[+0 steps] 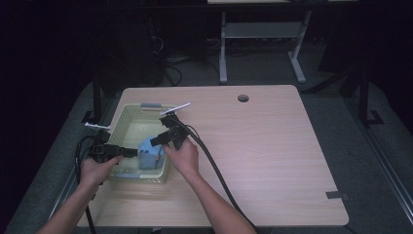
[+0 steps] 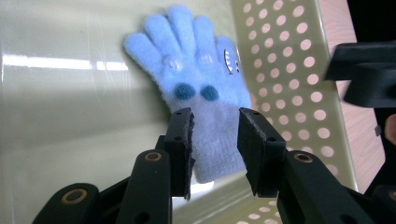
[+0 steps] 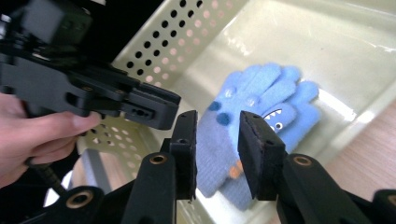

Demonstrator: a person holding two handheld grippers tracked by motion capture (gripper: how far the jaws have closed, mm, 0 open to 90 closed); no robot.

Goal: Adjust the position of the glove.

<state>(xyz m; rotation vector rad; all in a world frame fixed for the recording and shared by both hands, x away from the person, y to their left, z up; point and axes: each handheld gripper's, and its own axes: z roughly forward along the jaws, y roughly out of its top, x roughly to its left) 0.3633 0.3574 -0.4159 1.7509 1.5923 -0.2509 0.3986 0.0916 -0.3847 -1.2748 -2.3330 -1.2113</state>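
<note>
Both grippers released: left gripper (image 2: 215,144) and right gripper (image 3: 217,149) jaws apart, clear of the fluffy light-blue knit gloves (image 2: 198,84) lying in the pale perforated plastic basket (image 2: 299,70). Back out straight, avoid snagging cuffs or basket wall.

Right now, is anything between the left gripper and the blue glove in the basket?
Nothing visible. The left gripper looks straight at the blue glove's cuff, jaws apart, inside the basket. The right gripper hangs off to the side.

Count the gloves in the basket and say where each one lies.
2: two blue gloves stacked in the basket, one with dark dots on top, one with a toothy face beneath. More could hide under them.
</note>
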